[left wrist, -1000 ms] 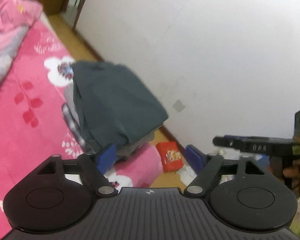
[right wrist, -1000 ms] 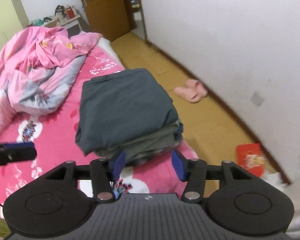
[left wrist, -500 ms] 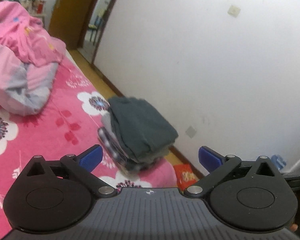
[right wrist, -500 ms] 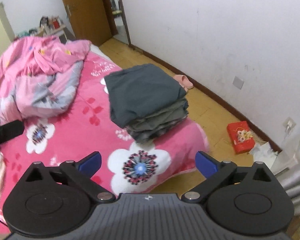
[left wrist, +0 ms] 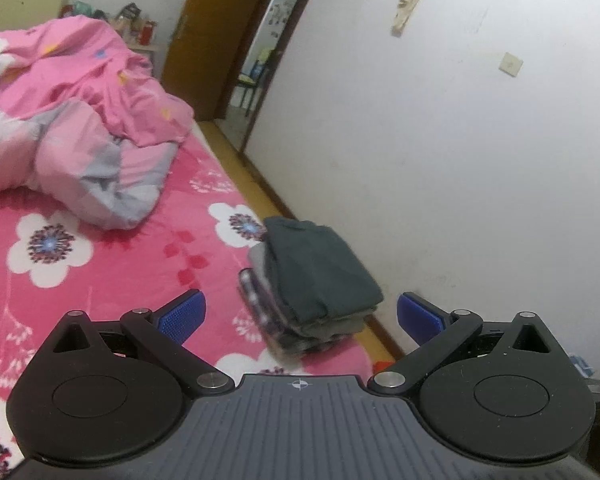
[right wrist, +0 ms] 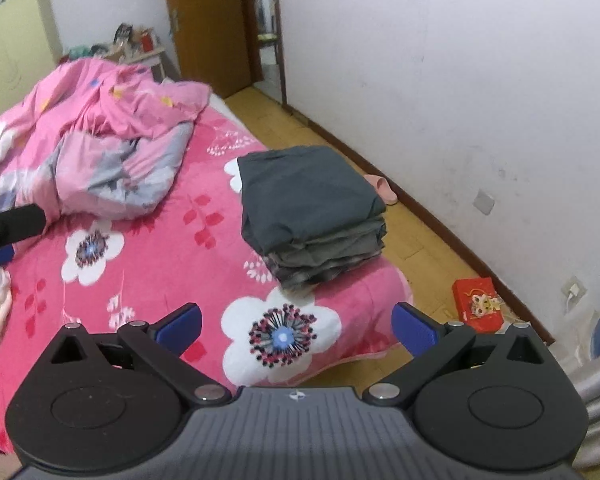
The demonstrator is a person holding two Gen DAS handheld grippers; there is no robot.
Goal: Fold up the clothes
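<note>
Blue-padded, the left claw (left wrist: 298, 316) and right claw (right wrist: 296, 326) now stand with jaws spread wide and nothing between them; a second ago both were narrower and close over the stack of folded clothes (right wrist: 310, 210), which now lies well ahead of each claw. Its top piece is dark grey-green, folded flat, with greyer layers and a checked one beneath. It sits on the pink floral bed (right wrist: 152, 264) near the edge, ahead of the right claw, with a crumpled pink quilt (right wrist: 100, 144) farther ahead to the left.
</note>
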